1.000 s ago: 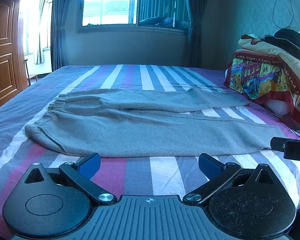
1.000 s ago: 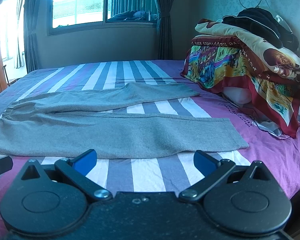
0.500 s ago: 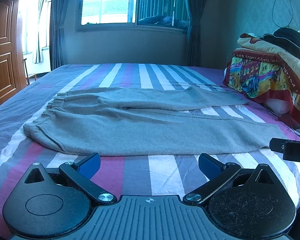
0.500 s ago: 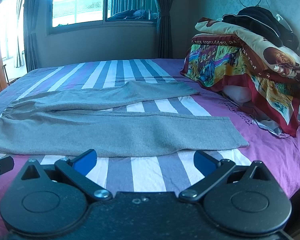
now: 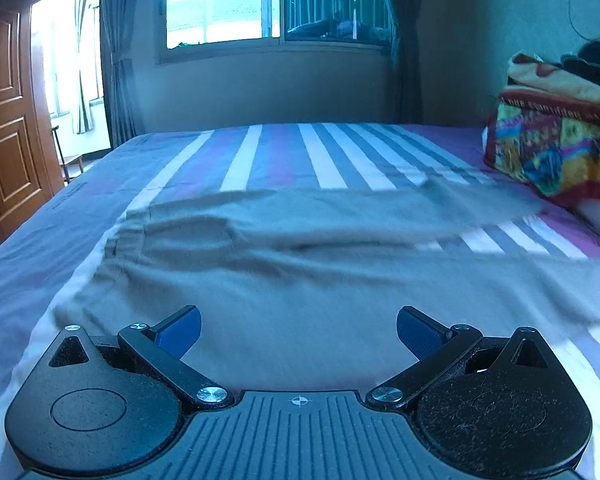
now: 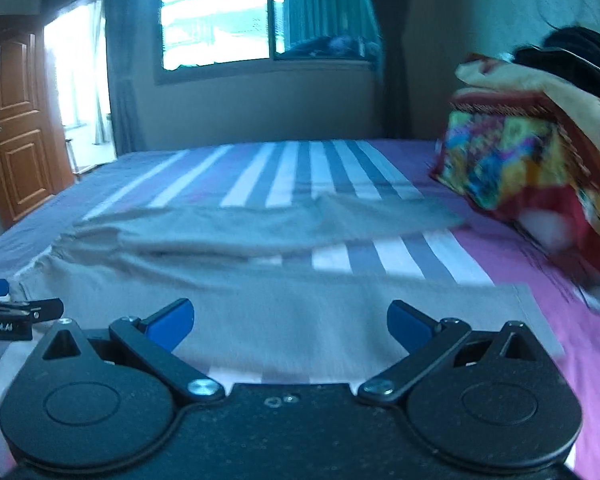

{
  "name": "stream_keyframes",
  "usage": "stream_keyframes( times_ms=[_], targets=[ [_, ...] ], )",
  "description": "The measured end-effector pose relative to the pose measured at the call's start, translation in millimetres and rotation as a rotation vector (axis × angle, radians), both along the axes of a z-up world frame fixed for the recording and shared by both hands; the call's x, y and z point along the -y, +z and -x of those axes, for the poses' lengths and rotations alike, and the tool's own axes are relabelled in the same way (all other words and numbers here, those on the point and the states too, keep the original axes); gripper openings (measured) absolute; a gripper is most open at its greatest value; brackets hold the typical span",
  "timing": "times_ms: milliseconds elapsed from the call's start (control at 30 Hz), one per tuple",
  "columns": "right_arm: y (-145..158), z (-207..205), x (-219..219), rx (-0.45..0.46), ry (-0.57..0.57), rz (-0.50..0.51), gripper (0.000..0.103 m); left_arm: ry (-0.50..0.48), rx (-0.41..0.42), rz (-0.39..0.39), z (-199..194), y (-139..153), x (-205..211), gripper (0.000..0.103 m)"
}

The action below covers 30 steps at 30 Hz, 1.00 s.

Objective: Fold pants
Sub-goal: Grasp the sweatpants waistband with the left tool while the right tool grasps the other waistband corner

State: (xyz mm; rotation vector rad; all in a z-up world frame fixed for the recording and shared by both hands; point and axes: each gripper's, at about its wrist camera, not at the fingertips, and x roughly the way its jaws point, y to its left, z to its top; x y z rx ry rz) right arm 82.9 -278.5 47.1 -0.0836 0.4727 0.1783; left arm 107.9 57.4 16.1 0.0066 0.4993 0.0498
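The grey pants (image 5: 300, 280) lie spread flat across the striped bed (image 5: 284, 152), waistband toward the wooden door (image 5: 8, 128) side and the two legs running toward the heap of colourful blankets (image 6: 540, 152). The leg farther from the grippers angles slightly away from the nearer one, leaving a wedge of sheet between them. The left gripper (image 5: 299, 330) sits over the near edge of the pants close to the waistband end, its blue pads spread wide with nothing between them. The right gripper (image 6: 290, 322) sits over the near leg toward its cuff, likewise wide and empty. The views are blurred, so whether either touches the cloth I cannot tell.
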Motion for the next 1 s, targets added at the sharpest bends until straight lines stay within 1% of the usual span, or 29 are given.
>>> stream_keyframes(
  times_ms=[33,67,133,200,233,267,300,333,367,433,467,500,533,567,600,633,667,700,733,800,833,867,900,933,967,1000],
  targets=[
    [3,-11,0,0.003,0.015,-0.002,0.102,0.023,0.029,0.007,-11,4,-11,0.103],
    [5,-25,-1,0.0,0.035,-0.001,0.102,0.039,0.034,0.01,-22,5,-22,0.103],
    [9,-56,-4,0.001,0.07,0.013,0.102,0.034,0.012,0.017,-56,8,-48,0.103],
    [9,-93,-9,-0.02,0.113,0.018,0.102,0.074,0.006,-0.004,-89,8,-78,0.103],
    [8,-111,-12,-0.038,0.137,0.011,0.101,0.087,-0.012,0.0,-110,5,-97,0.103],
    [8,-130,-17,-0.05,0.166,0.001,0.091,0.098,-0.034,0.008,-130,3,-115,0.103],
    [6,-150,-23,-0.061,0.195,0.006,0.085,0.102,-0.046,0.02,-146,-1,-131,0.103],
    [4,-167,-31,-0.067,0.218,0.024,0.075,0.091,-0.058,0.026,-164,-7,-148,0.103],
    [2,-187,-40,-0.075,0.249,0.041,0.071,0.08,-0.068,0.015,-182,-13,-162,0.103],
    [-3,-219,-56,-0.084,0.302,0.057,0.071,0.103,-0.094,-0.031,-216,-22,-188,0.103],
    [-8,-239,-66,-0.092,0.332,0.07,0.066,0.105,-0.128,-0.041,-232,-31,-199,0.102],
    [-11,-254,-75,-0.096,0.354,0.085,0.062,0.109,-0.142,-0.041,-248,-35,-212,0.085],
    [-15,-271,-84,-0.105,0.38,0.095,0.051,0.116,-0.175,-0.048,-265,-41,-225,0.075],
    [-20,-289,-93,-0.118,0.405,0.102,0.044,0.118,-0.21,-0.047,-280,-49,-236,0.071],
    [-25,-307,-102,-0.133,0.429,0.11,0.041,0.123,-0.232,-0.051,-294,-56,-247,0.072],
    [-30,-322,-109,-0.144,0.455,0.113,0.041,0.11,-0.251,-0.061,-308,-61,-256,0.072],
    [-37,-339,-117,-0.154,0.484,0.115,0.043,0.085,-0.266,-0.066,-319,-61,-264,0.073],
    [-42,-354,-124,-0.168,0.501,0.115,0.045,0.058,-0.263,-0.059,-329,-66,-270,0.076],
    [-49,-371,-131,-0.197,0.517,0.115,0.046,0.027,-0.274,-0.076,-339,-69,-274,0.078],
    [-62,-398,-140,-0.247,0.558,0.128,0.046,-0.024,-0.316,-0.129,-361,-81,-277,0.079],
    [-67,-410,-147,-0.258,0.572,0.156,0.047,-0.051,-0.333,-0.155,-366,-78,-282,0.079],
    [-76,-421,-150,-0.282,0.591,0.179,0.052,-0.077,-0.368,-0.138,-377,-84,-288,0.079],
    [-82,-432,-151,-0.314,0.601,0.188,0.056,-0.103,-0.389,-0.097,-385,-89,-295,0.079],
    [-89,-440,-151,-0.352,0.619,0.189,0.063,-0.128,-0.41,-0.047,-392,-93,-302,0.079],
    [-95,-450,-152,-0.386,0.636,0.193,0.068,-0.14,-0.426,-0.012,-399,-98,-307,0.083],
    [-102,-456,-152,-0.417,0.661,0.196,0.068,-0.151,-0.429,0.0,-405,-103,-310,0.088]
  ],
)
